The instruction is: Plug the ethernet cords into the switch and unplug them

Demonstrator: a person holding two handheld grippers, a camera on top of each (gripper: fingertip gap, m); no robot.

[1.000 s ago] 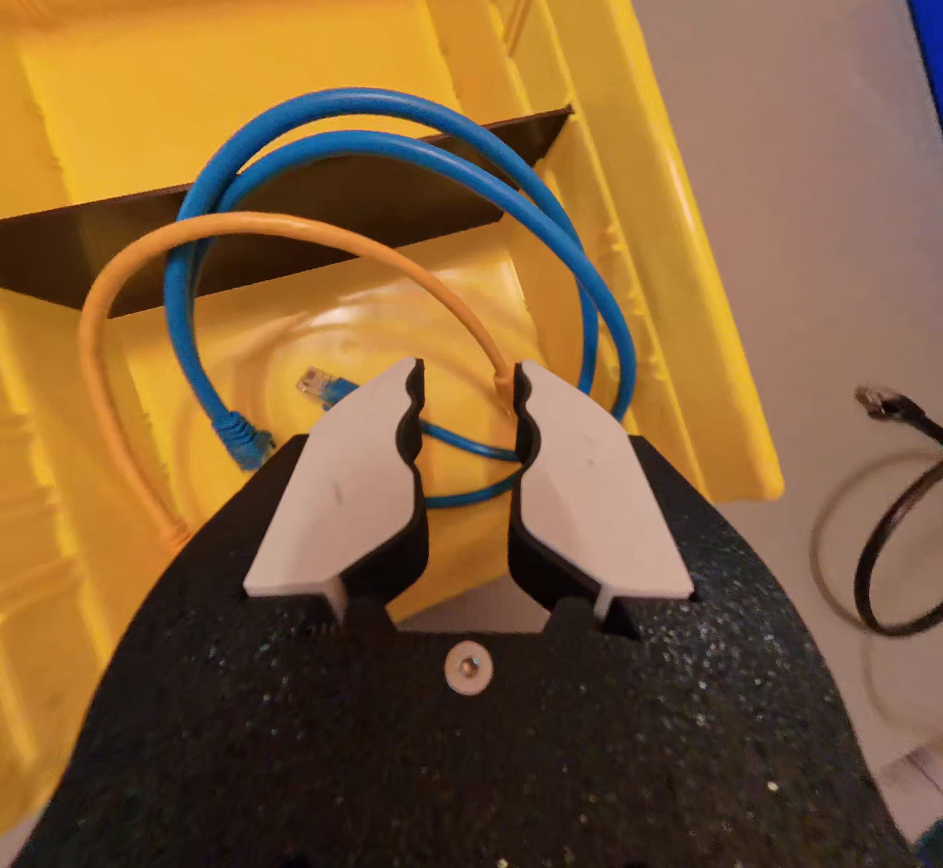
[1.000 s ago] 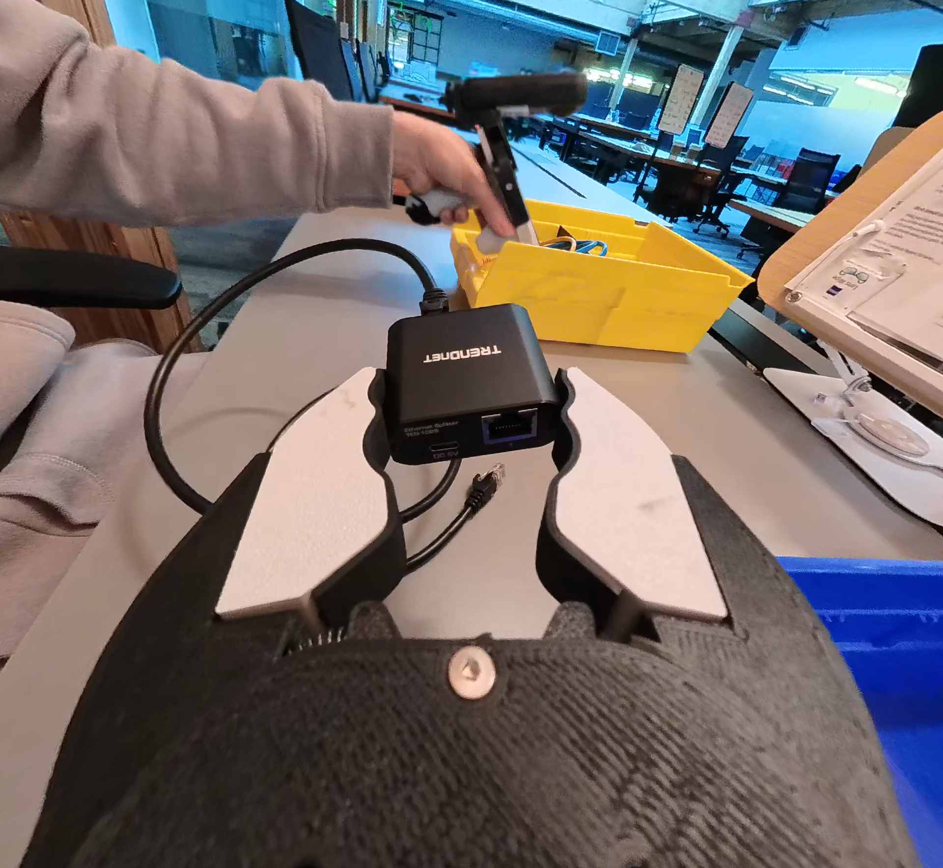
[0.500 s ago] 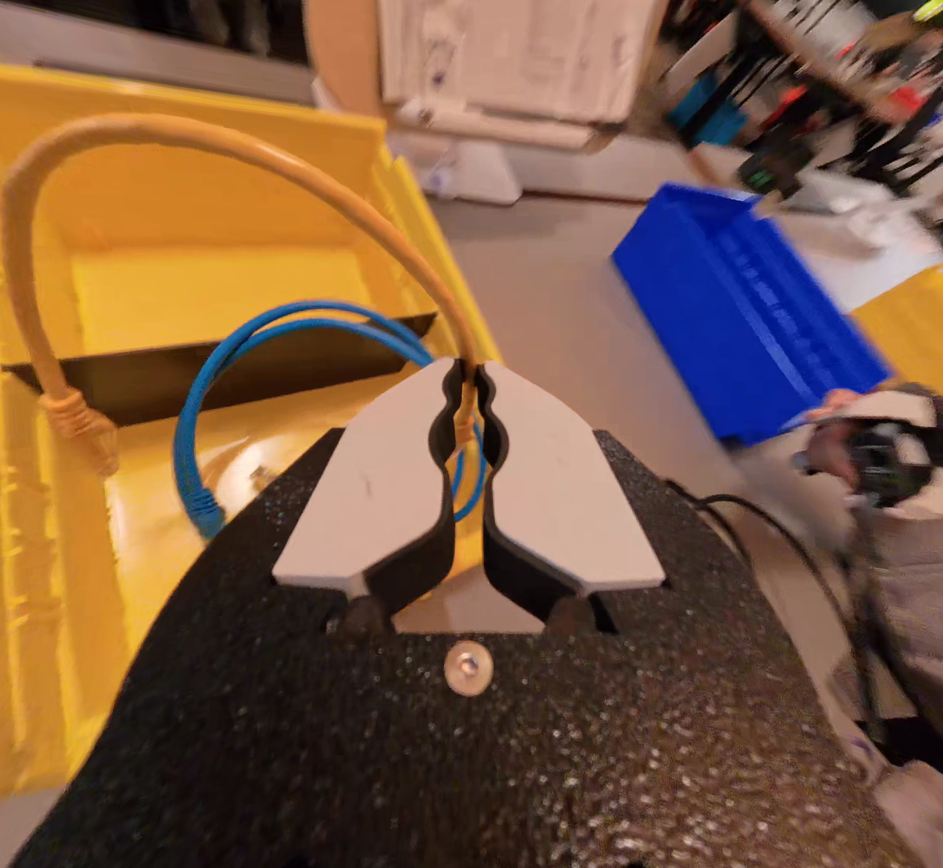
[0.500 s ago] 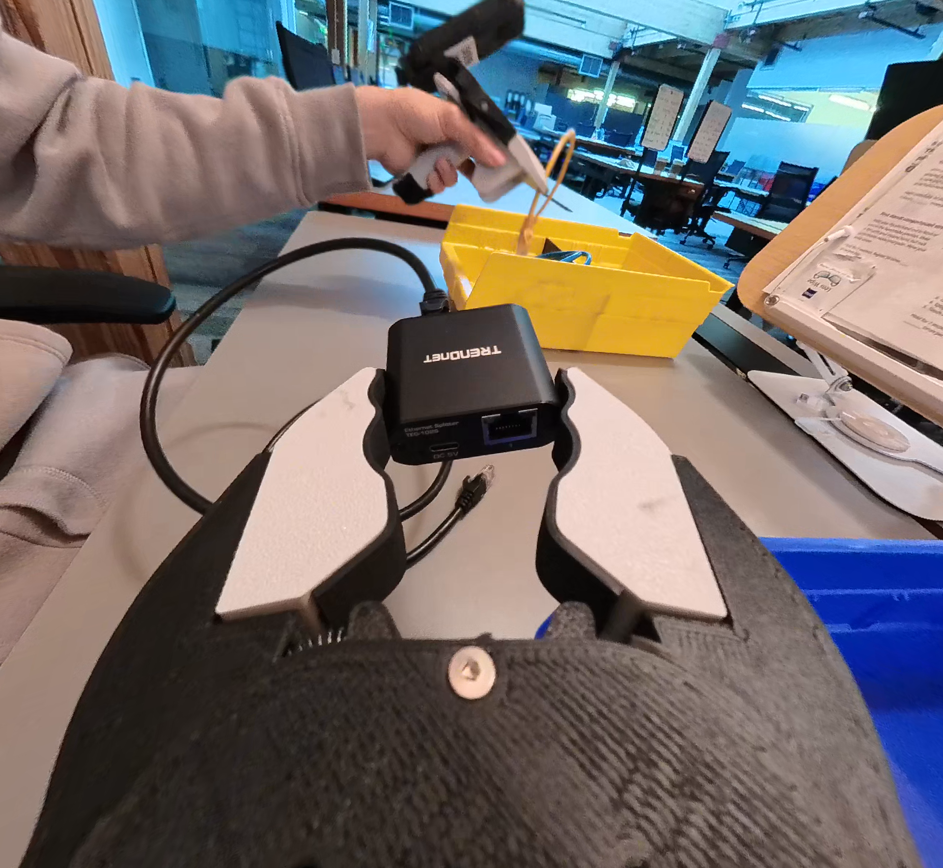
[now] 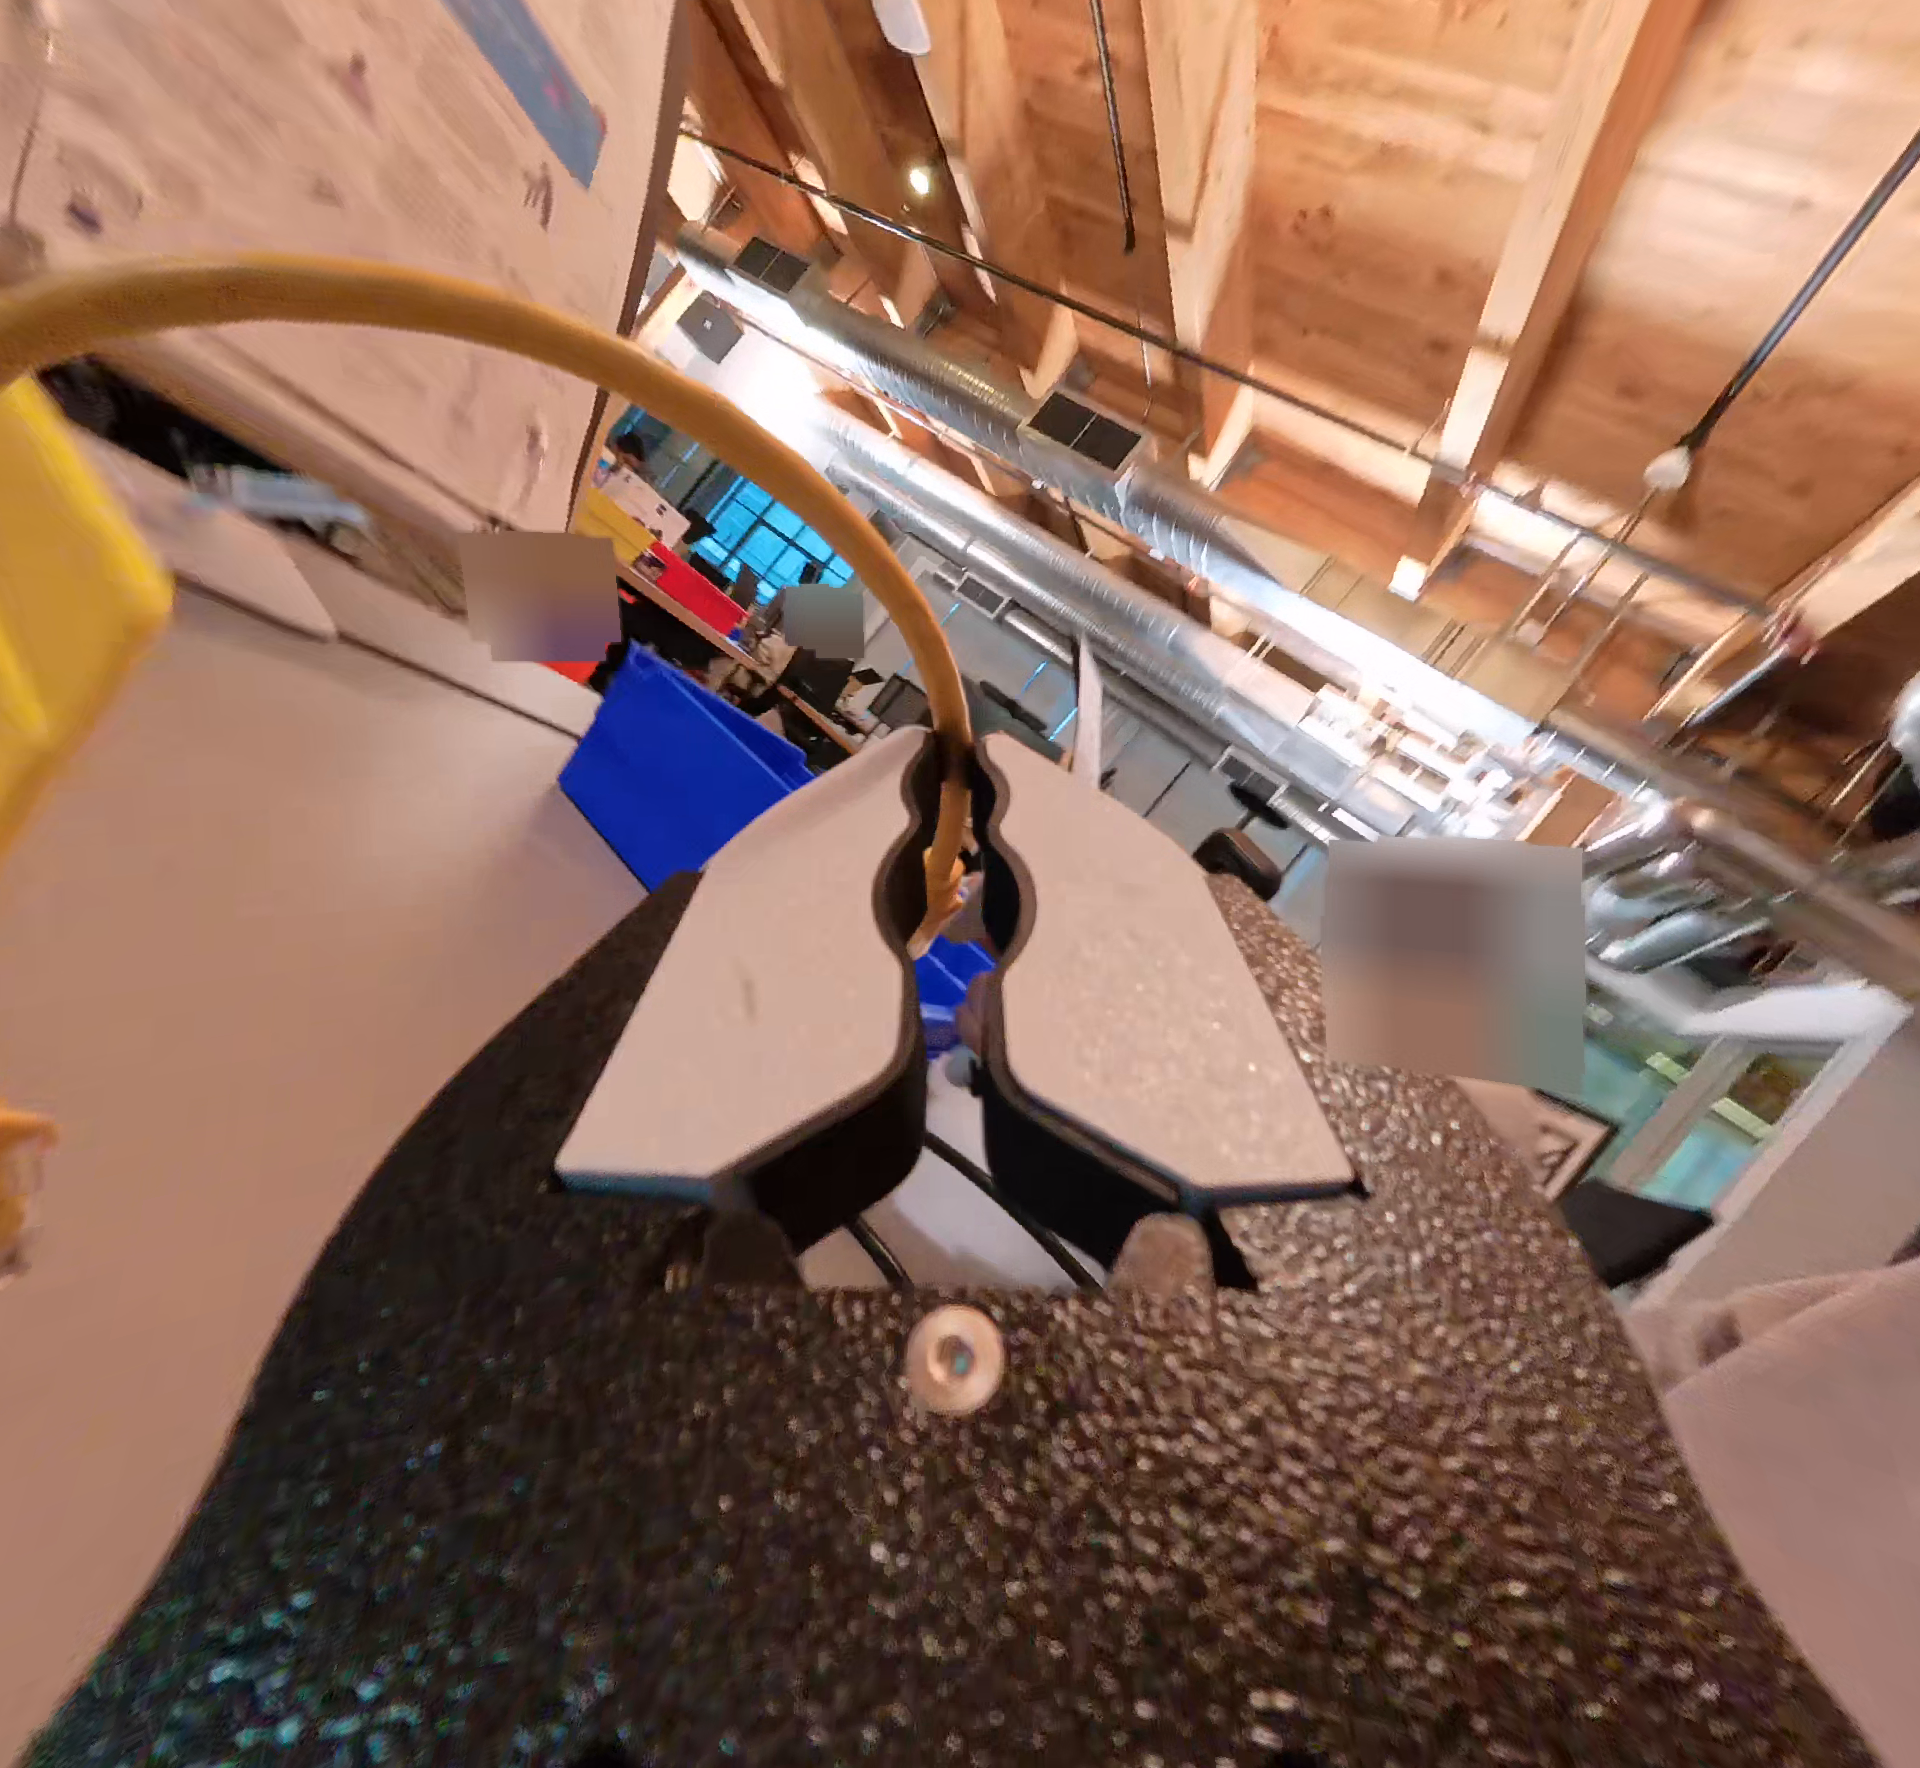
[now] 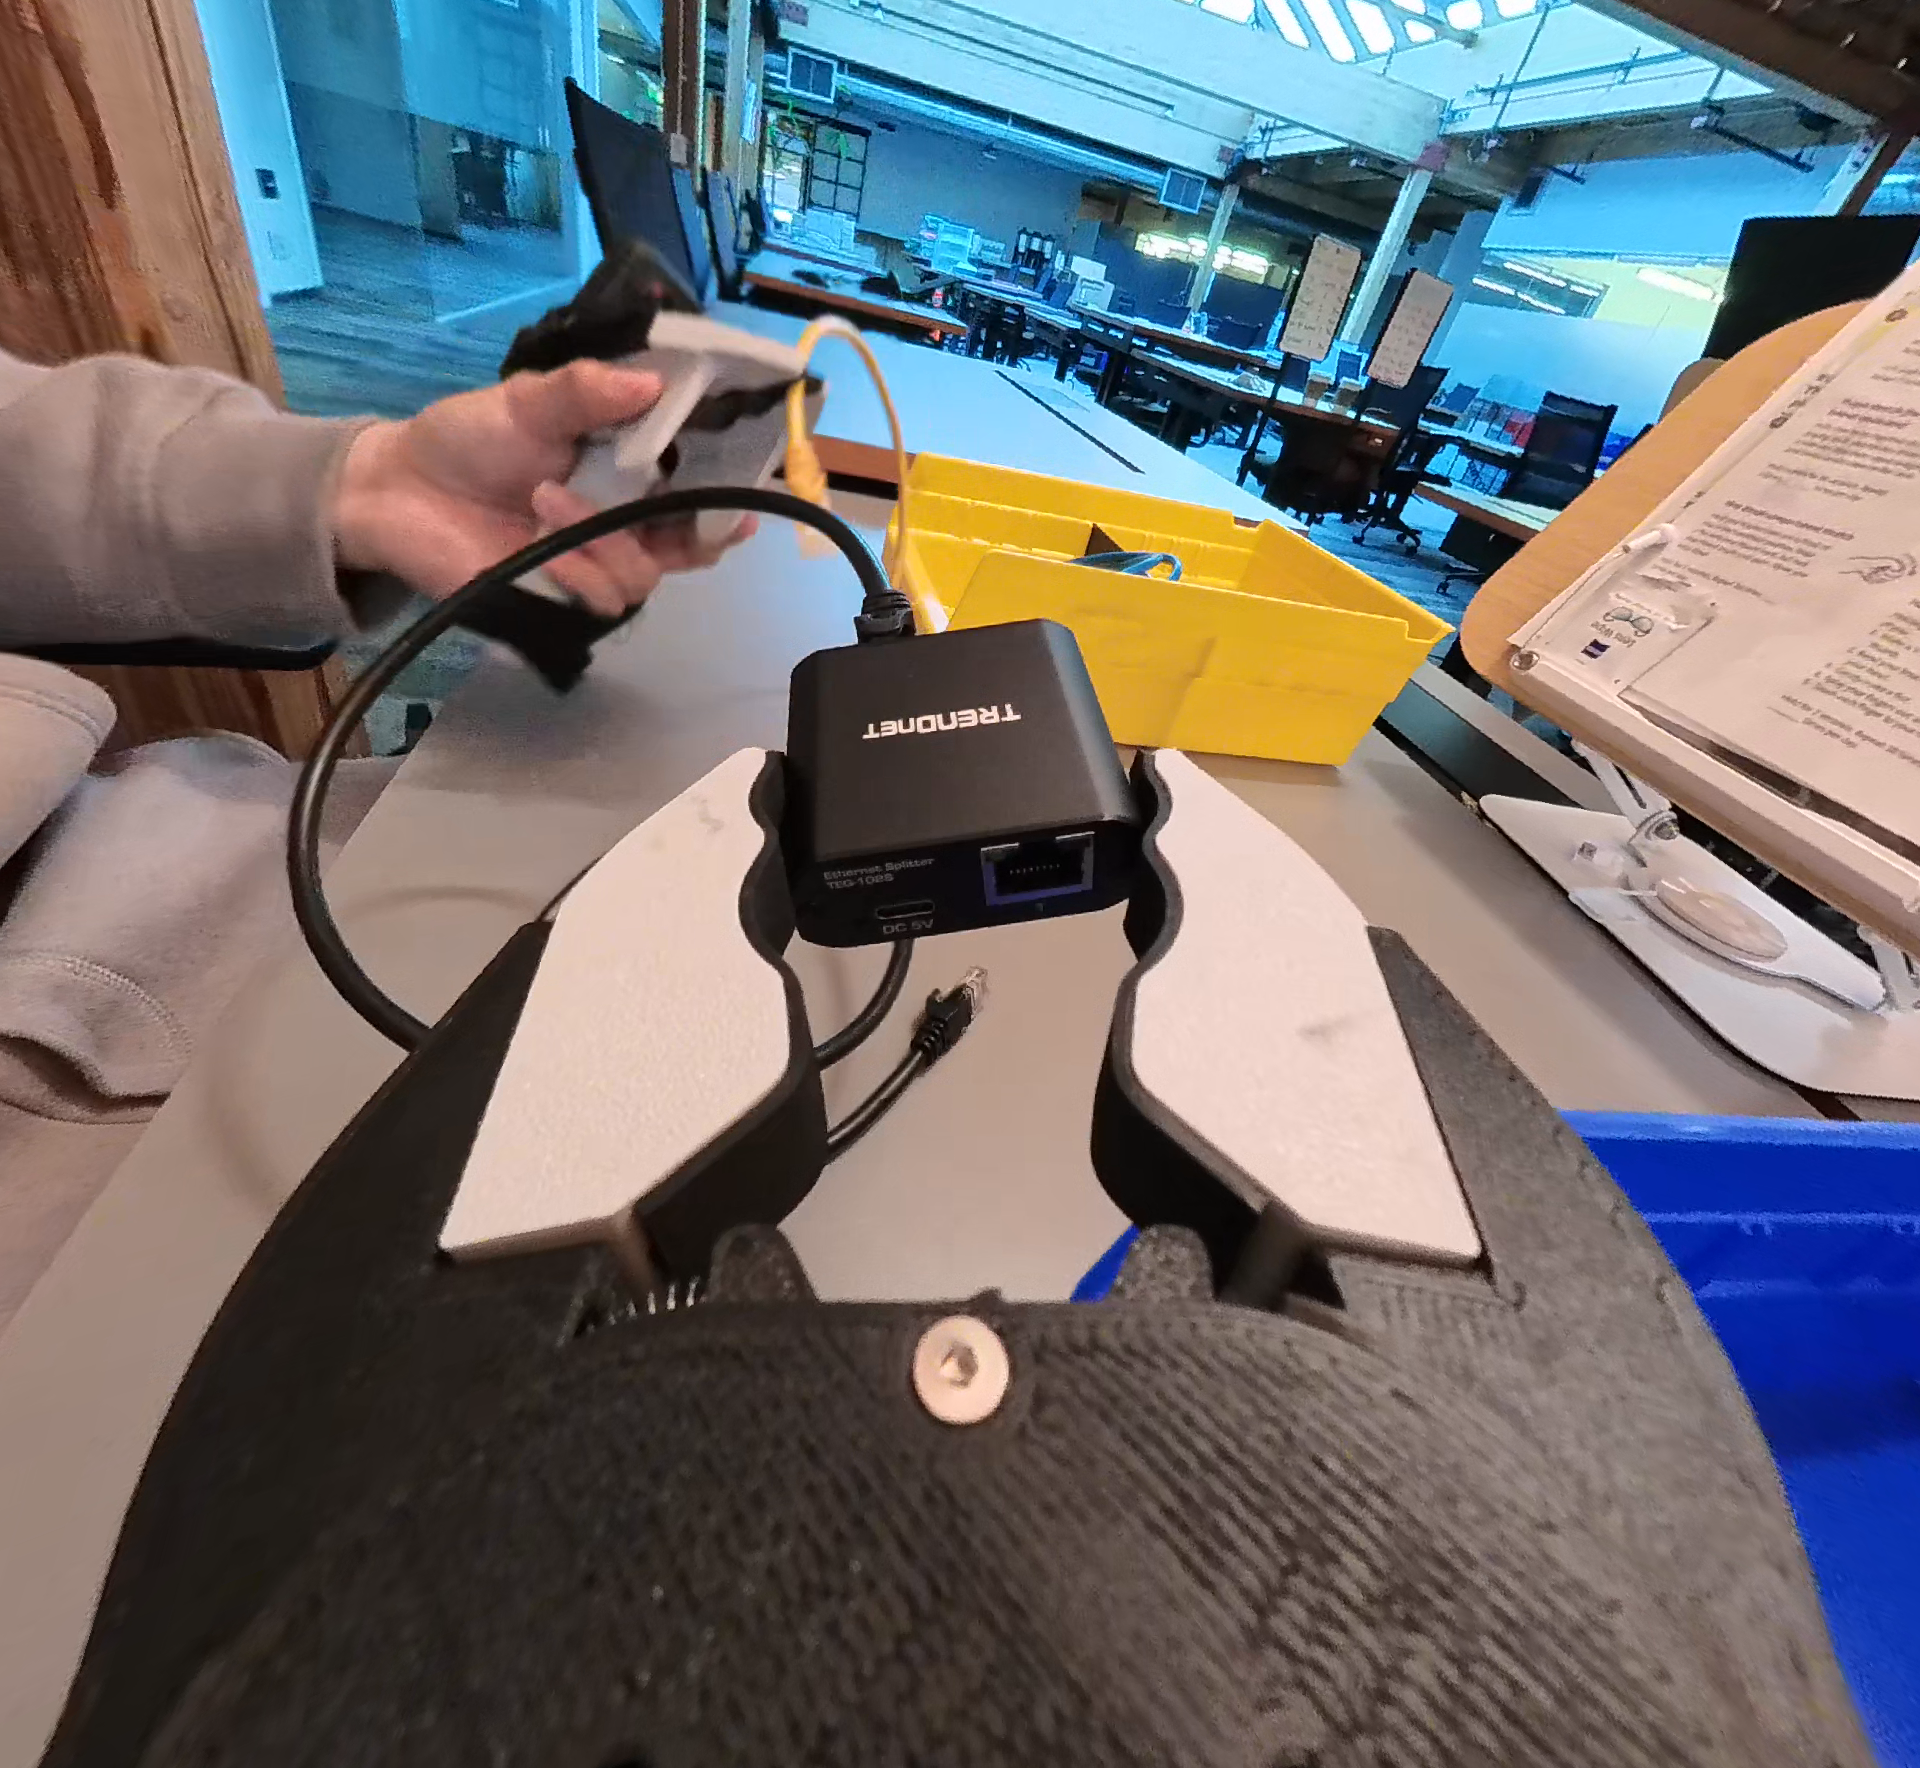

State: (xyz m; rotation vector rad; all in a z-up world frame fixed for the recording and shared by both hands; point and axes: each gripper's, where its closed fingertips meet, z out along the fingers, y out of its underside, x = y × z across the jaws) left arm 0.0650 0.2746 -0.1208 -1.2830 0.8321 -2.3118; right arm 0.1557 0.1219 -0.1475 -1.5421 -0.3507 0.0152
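Grey table [image 6: 540, 783] carries a yellow bin [image 6: 1226, 669] at 1 o'clock. Left gripper [image 5: 948, 783] jaws pinch the yellow cord [image 5: 665, 388]; right gripper [image 6: 951, 783] jaws clamp the switch [image 6: 935, 762].

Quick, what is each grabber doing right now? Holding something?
Left gripper: shut on the yellow cord, held up in the air.
Right gripper: shut on the black switch, one finger on each side.

We saw the black switch [image 6: 951, 773] upright on the table, one black cord [image 6: 343, 752] plugged into its back, its front port empty. A yellow cord [image 5: 644, 388] arched in the air, pinched near one plug.
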